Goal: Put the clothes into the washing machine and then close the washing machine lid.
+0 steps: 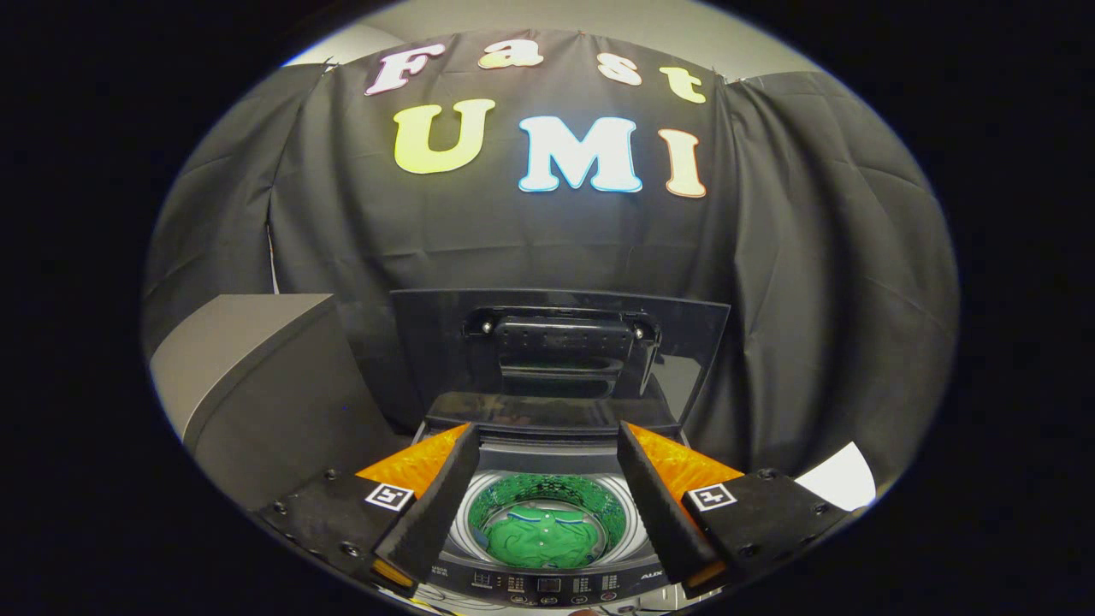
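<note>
In the gripper view we see our gripper (547,466) poised above the washing machine (547,582), its two fingers (432,505) spread well apart and holding nothing. Each finger is faced with a black pad and backed by an orange body, and a small square marker sits on the black block at its base. Between the fingers, below them, lies the round drum (547,518) with its pale rim. The green clothes (539,539) rest inside the drum, bunched at its bottom, with a blue-and-white trim showing at their far edge. The lid (556,359) stands raised at the far side of the machine, beyond the fingertips, its dark inner face turned toward us. At the near edge of the machine runs the control panel (547,586). To the left stands a grey cabinet (257,385), just beside the machine.
</note>
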